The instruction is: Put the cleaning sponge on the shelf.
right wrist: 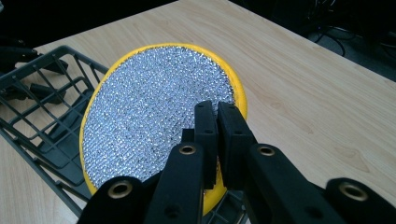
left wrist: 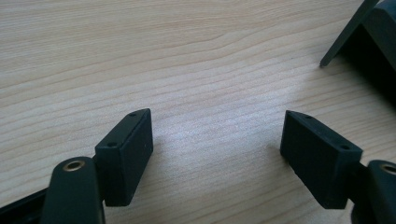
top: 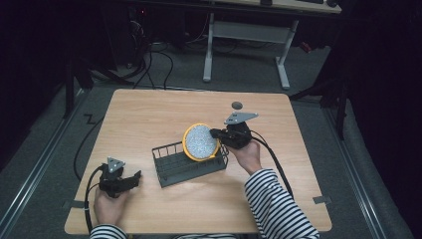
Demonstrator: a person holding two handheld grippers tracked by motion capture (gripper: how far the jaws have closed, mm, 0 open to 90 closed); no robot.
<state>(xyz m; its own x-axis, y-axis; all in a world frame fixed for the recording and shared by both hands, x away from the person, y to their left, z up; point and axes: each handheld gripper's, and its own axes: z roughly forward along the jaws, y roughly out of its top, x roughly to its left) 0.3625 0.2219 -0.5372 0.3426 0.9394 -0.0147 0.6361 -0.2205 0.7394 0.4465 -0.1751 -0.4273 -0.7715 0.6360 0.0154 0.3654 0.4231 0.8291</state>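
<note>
Right hand-held gripper (right wrist: pixel 217 140) clenched on rim of yellow scouring disc (top: pixel 200 142), disc tilted over rack (top: pixel 188 164) at rack's 1 o'clock corner. Left hand-held gripper (left wrist: pixel 217 144) released, resting on desk (top: pixel 149 114) at rack's 8 o'clock.

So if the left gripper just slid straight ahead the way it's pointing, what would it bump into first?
Probably the dark wire rack. The left gripper, jaws wide open and empty, lies low on the wooden table pointing toward it. Its own view has bare wood ahead and a dark corner at the upper right, so it might only clip the rack's near end.

black grippers (top: pixel 217 133), striped sleeves (top: pixel 273 199)
</note>
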